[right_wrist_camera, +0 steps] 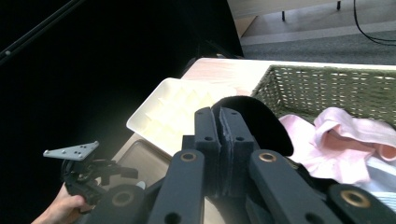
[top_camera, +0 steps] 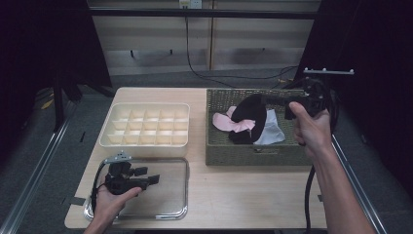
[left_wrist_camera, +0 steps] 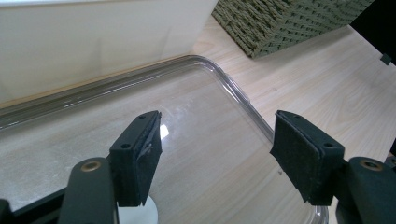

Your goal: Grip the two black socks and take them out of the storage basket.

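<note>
Currently the right gripper [top_camera: 265, 101] is hanging over the left half of the woven basket [top_camera: 229, 157], its jaws pressed together on the edge of a black garment [top_camera: 249, 117], which is drooping from them in a limp fold. The piece is behaving as soft, light cloth: no stiffness, no fragility, some risk of slipping if pinched too near the hem. A hold on a doubled fold is judged safer than on a single layer. What kind of garment it is cannot be told from these views, possibly a sock. Beneath it, pink cloth [top_camera: 229, 123] and a pale blue-white piece [top_camera: 272, 132] are lying in the basket. The left gripper [top_camera: 153, 179] is resting over the clear tray [top_camera: 184, 195] at the table's near left corner, jaws apart and holding nothing. The cream divided box [top_camera: 146, 124] is standing behind the tray.
</note>
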The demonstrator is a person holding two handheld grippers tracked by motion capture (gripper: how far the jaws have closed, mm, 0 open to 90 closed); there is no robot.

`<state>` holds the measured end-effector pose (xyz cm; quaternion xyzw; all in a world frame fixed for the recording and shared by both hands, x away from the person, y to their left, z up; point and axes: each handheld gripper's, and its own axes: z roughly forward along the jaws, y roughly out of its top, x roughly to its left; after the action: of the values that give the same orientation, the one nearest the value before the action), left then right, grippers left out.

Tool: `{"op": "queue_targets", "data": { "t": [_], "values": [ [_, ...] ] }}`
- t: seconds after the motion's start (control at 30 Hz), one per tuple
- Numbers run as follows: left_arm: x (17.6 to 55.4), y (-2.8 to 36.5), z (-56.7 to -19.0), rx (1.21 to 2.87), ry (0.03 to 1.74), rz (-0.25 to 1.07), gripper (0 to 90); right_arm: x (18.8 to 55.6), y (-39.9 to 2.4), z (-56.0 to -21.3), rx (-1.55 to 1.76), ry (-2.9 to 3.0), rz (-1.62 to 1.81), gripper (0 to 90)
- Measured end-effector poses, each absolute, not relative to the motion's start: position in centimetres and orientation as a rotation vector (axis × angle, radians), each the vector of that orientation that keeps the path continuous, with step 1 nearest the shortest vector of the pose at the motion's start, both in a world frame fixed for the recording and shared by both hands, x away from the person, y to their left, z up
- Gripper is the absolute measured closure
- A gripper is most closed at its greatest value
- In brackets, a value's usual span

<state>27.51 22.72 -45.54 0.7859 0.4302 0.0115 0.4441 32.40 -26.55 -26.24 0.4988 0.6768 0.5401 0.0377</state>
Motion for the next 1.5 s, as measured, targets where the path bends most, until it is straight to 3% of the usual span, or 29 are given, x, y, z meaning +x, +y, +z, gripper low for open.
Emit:
{"op": "queue_targets", "data": {
  "t": [0.87,1.5],
  "values": [
    [27.5,22.9,-45.5,1.96,1.057,0.029,33.1,27.4,-24.7,-26.9,1.435,2.154,1.737,86.7],
    [27.4,22.6,-45.6,1.968,1.049,0.026,33.0,24.4,-24.5,-32.4,1.517,2.221,1.708,86.7]
  ]
}}
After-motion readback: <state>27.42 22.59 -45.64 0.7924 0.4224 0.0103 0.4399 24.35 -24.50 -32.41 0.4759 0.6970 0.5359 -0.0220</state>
